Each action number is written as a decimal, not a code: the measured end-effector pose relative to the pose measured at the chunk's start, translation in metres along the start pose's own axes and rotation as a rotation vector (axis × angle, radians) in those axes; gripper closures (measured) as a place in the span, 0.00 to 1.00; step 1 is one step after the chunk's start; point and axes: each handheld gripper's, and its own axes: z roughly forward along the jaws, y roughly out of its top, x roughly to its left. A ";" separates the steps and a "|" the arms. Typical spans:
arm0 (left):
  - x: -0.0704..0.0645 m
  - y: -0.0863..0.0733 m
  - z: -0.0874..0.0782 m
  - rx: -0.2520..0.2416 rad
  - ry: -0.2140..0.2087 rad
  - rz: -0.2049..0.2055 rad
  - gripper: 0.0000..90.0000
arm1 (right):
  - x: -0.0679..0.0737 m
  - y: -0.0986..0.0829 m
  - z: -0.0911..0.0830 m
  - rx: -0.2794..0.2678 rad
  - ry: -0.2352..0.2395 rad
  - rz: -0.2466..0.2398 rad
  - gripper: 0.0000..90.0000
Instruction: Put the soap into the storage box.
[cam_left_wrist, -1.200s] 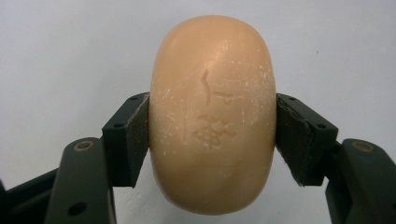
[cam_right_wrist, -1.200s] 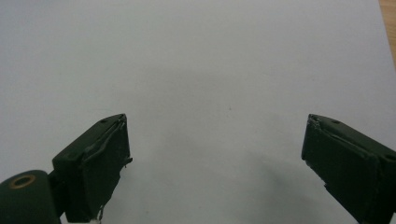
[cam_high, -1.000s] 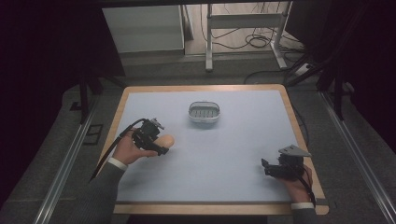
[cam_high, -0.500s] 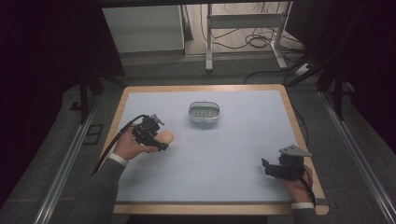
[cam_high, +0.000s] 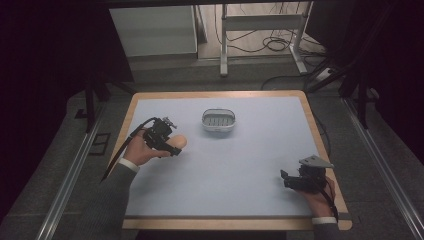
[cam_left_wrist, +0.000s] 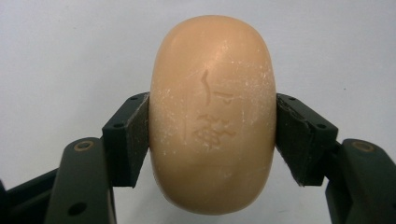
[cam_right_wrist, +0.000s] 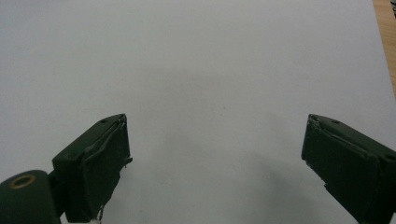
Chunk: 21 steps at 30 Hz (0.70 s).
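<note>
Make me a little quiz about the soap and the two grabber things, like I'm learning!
1. True or false: the left gripper squeezes the soap from both sides.
2. The right gripper is: A) holding soap, B) open with nothing in it, C) in the dish.
3. Fill in: the small white dish sits on the ____ mat.

Key: 1 true. 2 B. 3 light blue.

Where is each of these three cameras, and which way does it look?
High view: above the person's side, looking forward and down on the table; both hands show.
Left gripper view: on the left gripper, looking along jaws clamping the soap.
Right gripper view: on the right gripper, facing bare table.
Shared: high view also shows soap.
</note>
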 end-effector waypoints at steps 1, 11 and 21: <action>0.001 0.000 0.001 0.003 0.000 0.002 0.36 | 0.000 0.000 0.000 0.001 0.000 0.000 0.08; 0.006 0.008 0.003 -0.002 0.005 0.005 0.37 | -0.001 0.000 0.001 0.004 -0.002 -0.001 0.08; 0.008 0.018 0.009 0.010 0.008 0.016 0.37 | -0.001 -0.001 0.001 0.003 -0.003 -0.001 0.08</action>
